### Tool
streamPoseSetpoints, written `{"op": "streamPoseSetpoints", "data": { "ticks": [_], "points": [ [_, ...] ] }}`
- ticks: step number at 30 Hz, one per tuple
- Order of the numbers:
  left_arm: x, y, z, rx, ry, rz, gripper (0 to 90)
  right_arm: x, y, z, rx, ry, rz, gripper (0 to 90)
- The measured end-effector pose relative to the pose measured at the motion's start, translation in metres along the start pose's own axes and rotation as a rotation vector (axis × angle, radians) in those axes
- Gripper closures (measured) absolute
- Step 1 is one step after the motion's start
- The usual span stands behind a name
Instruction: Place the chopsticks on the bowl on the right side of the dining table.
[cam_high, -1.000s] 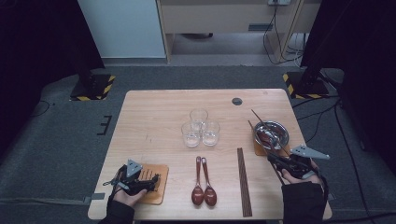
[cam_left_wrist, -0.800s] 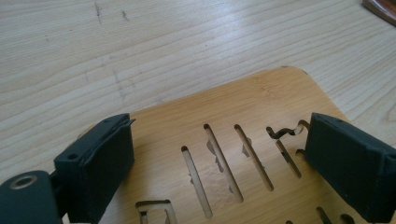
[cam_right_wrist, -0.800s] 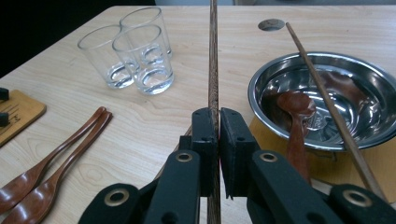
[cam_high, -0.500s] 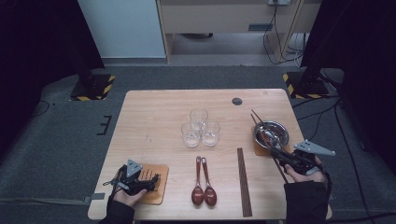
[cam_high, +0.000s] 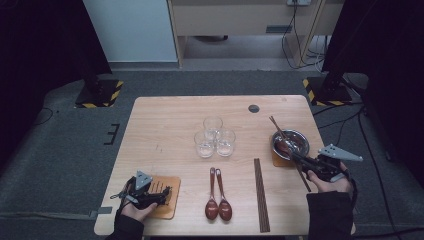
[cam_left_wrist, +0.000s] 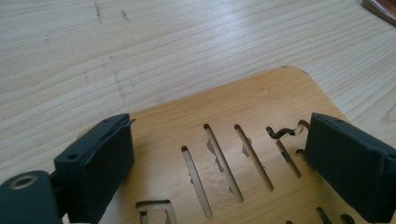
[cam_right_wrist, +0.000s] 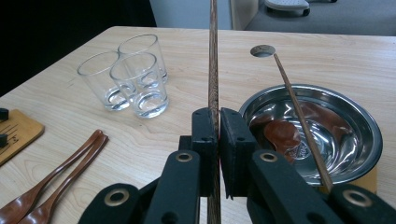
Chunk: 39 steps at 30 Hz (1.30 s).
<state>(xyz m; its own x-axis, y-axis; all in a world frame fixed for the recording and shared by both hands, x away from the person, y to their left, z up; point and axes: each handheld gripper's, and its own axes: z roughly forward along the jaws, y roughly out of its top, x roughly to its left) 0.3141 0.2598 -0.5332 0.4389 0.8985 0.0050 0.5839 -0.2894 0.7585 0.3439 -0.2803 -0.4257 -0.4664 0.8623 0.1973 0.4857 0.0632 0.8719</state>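
My right gripper (cam_right_wrist: 218, 126) is shut on a dark wooden chopstick (cam_right_wrist: 213, 65) that runs straight up between its pads. In the high view this gripper (cam_high: 302, 161) sits at the table's right edge, beside a steel bowl (cam_high: 299, 137). A brown spoon (cam_right_wrist: 283, 135) lies in the steel bowl (cam_right_wrist: 359, 126), and a second chopstick (cam_right_wrist: 299, 114) leans across its rim. My left gripper (cam_left_wrist: 224, 163) is open, its jaws wide apart and low over a slotted wooden coaster (cam_left_wrist: 243, 107). The left gripper (cam_high: 161, 192) shows at the table's front left.
Three clear glasses (cam_high: 215, 137) stand clustered mid-table. Two brown spoons (cam_high: 218, 195) and a pair of chopsticks (cam_high: 261, 195) lie near the front edge. The bowl rests on a second coaster (cam_high: 278, 160). A round hole (cam_high: 254, 108) marks the far table.
The right gripper has drifted slightly to the right with the chopstick still clamped. The left gripper has stayed put over the coaster.
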Motion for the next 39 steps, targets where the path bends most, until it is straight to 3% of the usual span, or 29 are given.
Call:
{"op": "streamPoseSetpoints", "data": {
  "ticks": [25, 39],
  "points": [
    [0.0, 0.0, 0.0, 0.0, -0.001, 0.0, 7.1, -0.035, 0.017, 0.01, -0.024, -0.041, 0.013, 85.2],
    [0.0, 0.0, 0.0, 0.0, -0.001, 0.0, 7.1, -0.055, 0.023, 0.017, -0.01, -0.071, 0.005, 85.1]
  ]
}}
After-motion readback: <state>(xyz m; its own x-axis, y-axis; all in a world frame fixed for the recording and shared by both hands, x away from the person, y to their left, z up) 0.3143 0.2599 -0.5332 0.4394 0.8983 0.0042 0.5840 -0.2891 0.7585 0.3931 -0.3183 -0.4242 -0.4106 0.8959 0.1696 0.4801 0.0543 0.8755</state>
